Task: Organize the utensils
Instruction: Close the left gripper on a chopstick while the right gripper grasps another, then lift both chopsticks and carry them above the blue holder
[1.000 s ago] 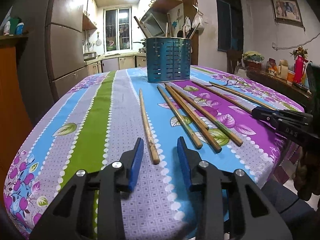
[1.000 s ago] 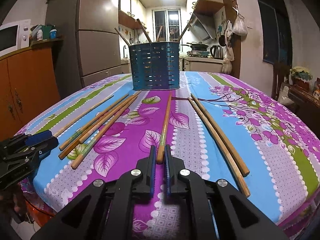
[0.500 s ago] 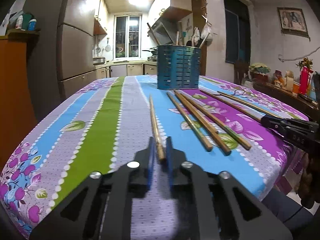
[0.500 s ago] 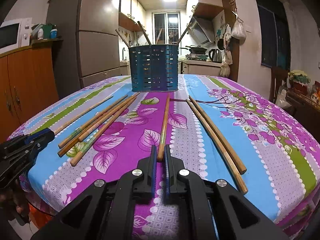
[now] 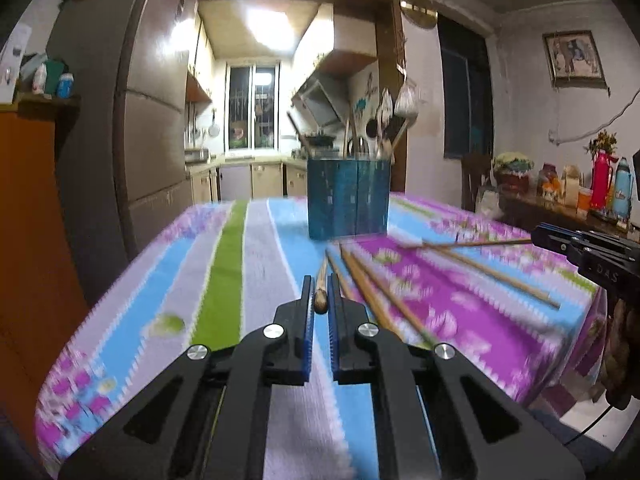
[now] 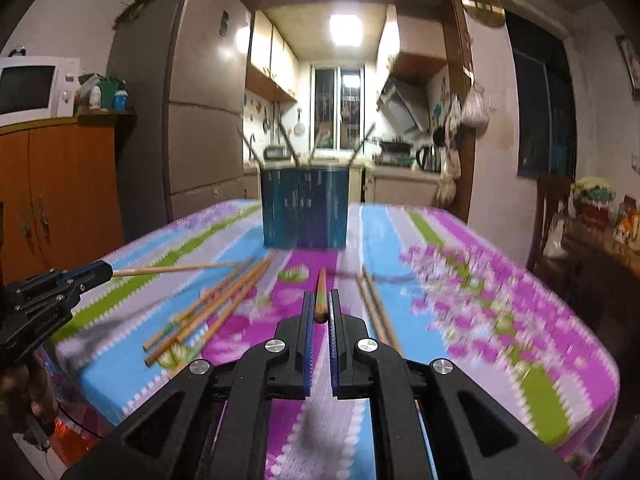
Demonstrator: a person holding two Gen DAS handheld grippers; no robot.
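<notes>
Left tongs (image 5: 319,294): clamped on the butt of a wooden chopstick (image 5: 320,300), lifted clear of the cloth.
Right tongs (image 6: 320,308): clamped on another chopstick (image 6: 321,300), also raised.
Loose chopsticks (image 6: 208,312): lying on the bench (image 6: 500,300) between the two tongs.
Blue holder (image 6: 304,210): upright at the bench's far end, utensils inside.
</notes>
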